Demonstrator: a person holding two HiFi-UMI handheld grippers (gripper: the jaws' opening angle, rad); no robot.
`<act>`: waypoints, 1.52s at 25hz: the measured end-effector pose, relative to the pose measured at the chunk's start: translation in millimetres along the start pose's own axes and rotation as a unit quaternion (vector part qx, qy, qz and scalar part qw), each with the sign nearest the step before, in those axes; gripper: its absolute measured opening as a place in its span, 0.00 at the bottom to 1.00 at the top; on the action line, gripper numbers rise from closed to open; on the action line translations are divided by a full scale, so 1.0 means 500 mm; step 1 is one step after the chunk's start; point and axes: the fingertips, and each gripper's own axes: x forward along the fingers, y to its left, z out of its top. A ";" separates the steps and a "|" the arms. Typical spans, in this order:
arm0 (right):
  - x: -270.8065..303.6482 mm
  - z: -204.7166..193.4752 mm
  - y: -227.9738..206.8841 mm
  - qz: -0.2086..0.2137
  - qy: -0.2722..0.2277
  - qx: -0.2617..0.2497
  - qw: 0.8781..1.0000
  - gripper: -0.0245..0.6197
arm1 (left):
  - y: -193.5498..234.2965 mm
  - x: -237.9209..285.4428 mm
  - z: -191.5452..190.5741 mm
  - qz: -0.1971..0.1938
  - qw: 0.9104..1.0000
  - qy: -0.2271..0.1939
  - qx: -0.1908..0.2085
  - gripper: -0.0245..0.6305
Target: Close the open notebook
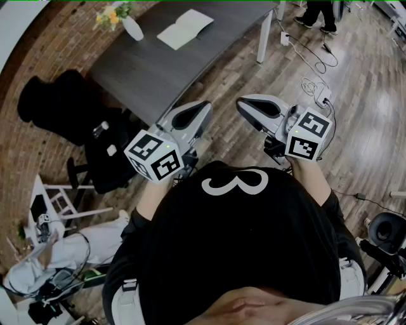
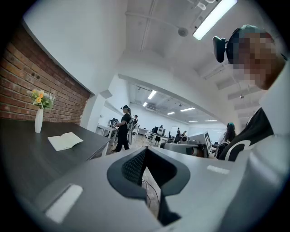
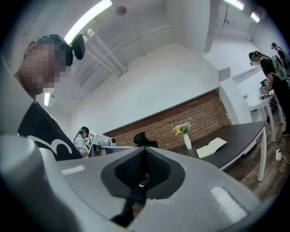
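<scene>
Nearest the head camera is the person's torso [image 1: 241, 247] in a black shirt with a white mark on the chest. Both arms reach forward from it, each with a tool held out level over the wooden floor [image 1: 361, 82].

The left tool [image 1: 205, 105] has its jaws pressed together with nothing between them; in the left gripper view the ribbed pads meet at the tips, and only floor shows through the opening behind them. Its marker cube [image 1: 154, 154] sits near the person's left hand. The right tool [image 1: 242, 105] is likewise pressed together and empty, its pads meeting along a line in the right gripper view. Its marker cube [image 1: 309, 133] lies at the near right. The two tools are side by side, tips apart from each other, and both are well short of the desk.

The notebook [image 1: 184, 28] lies open, pages up, on the far part of the dark desk [image 1: 146, 73], well apart from both tools. Left of it on the same desk stands a white vase [image 1: 132, 27] of yellow flowers, near the brick wall [image 1: 54, 44]. A black chair [image 1: 95, 149] stands at the desk's near left corner. Cables [image 1: 315, 60] trail over the floor to the far right, where another person [image 1: 317, 14] stands.
</scene>
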 end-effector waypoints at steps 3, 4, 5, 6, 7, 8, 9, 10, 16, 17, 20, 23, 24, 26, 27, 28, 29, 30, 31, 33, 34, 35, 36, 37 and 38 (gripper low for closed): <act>0.003 -0.010 -0.001 -0.003 0.001 -0.001 1.000 0.04 | 0.004 0.004 -0.009 -0.003 1.000 0.002 -0.003 0.06; 0.004 -0.013 -0.003 -0.005 0.002 -0.001 1.000 0.04 | 0.006 0.006 -0.010 -0.003 1.000 0.002 -0.004 0.06; 0.004 -0.014 -0.006 -0.006 0.003 -0.001 1.000 0.04 | 0.009 0.009 -0.011 -0.005 1.000 0.002 -0.006 0.06; 0.004 -0.015 -0.009 -0.009 0.004 0.000 1.000 0.04 | 0.011 0.013 -0.011 -0.007 1.000 0.002 -0.008 0.06; 0.003 -0.015 -0.014 -0.012 0.004 0.002 1.000 0.04 | 0.014 0.019 -0.012 -0.010 1.000 0.003 -0.010 0.06; 0.000 -0.015 -0.020 -0.016 0.003 0.004 1.000 0.04 | 0.015 0.026 -0.014 -0.014 1.000 0.004 -0.012 0.06; -0.004 -0.015 -0.027 -0.022 0.003 0.007 1.000 0.04 | 0.016 0.034 -0.016 -0.019 1.000 0.006 -0.013 0.06; -0.008 -0.016 -0.035 -0.028 0.002 0.010 1.000 0.04 | 0.018 0.042 -0.017 -0.024 1.000 0.007 -0.014 0.06; -0.020 -0.020 -0.097 -0.054 -0.007 0.036 0.998 0.04 | 0.042 0.099 -0.029 -0.047 0.998 0.015 -0.025 0.06; -0.020 -0.019 -0.111 -0.057 -0.010 0.040 0.997 0.04 | 0.049 0.110 -0.031 -0.050 0.998 0.016 -0.027 0.06; -0.009 -0.011 -0.159 -0.069 -0.013 0.042 0.997 0.04 | 0.085 0.142 -0.029 -0.055 0.998 0.019 -0.035 0.06; 0.014 -0.003 -0.217 -0.071 -0.007 0.042 0.997 0.04 | 0.136 0.181 -0.024 -0.055 0.997 0.021 -0.044 0.06; 0.022 0.000 -0.240 -0.071 -0.007 0.045 0.996 0.04 | 0.156 0.196 -0.022 -0.055 0.997 0.022 -0.046 0.06; 0.038 0.006 -0.292 -0.073 -0.007 0.054 0.996 0.04 | 0.199 0.230 -0.017 -0.054 0.997 0.025 -0.053 0.06; 0.047 0.010 -0.321 -0.075 -0.006 0.059 0.995 0.04 | 0.223 0.248 -0.013 -0.052 0.997 0.026 -0.057 0.06; 0.059 0.016 -0.351 -0.076 -0.005 0.064 0.995 0.04 | 0.249 0.267 -0.007 -0.050 0.997 0.028 -0.060 0.06; 0.072 0.024 -0.383 -0.076 -0.005 0.068 0.995 0.04 | 0.277 0.287 0.000 -0.048 0.996 0.030 -0.062 0.06; 0.087 0.034 -0.416 -0.077 -0.005 0.073 0.994 0.04 | 0.308 0.307 0.010 -0.045 0.996 0.033 -0.062 0.06; 0.103 0.043 -0.449 -0.076 -0.004 0.077 0.994 0.04 | 0.340 0.326 0.020 -0.042 0.997 0.035 -0.063 0.06; 0.138 0.059 -0.513 -0.074 -0.002 0.086 0.994 0.04 | 0.403 0.363 0.039 -0.034 0.996 0.038 -0.067 0.06; 0.156 0.068 -0.545 -0.071 0.000 0.090 0.993 0.04 | 0.435 0.381 0.048 -0.029 0.996 0.038 -0.070 0.06; 0.175 0.077 -0.577 -0.069 0.002 0.093 0.993 0.04 | 0.467 0.399 0.057 -0.025 0.996 0.038 -0.073 0.06; 0.194 0.087 -0.609 -0.066 0.003 0.095 0.993 0.04 | 0.499 0.417 0.065 -0.022 0.996 0.036 -0.076 0.06; 0.211 0.097 -0.640 -0.065 0.003 0.097 0.993 0.04 | 0.529 0.434 0.072 -0.020 0.996 0.034 -0.078 0.06; 0.228 0.107 -0.672 -0.065 0.001 0.099 0.993 0.04 | 0.557 0.450 0.078 -0.017 0.996 0.033 -0.079 0.06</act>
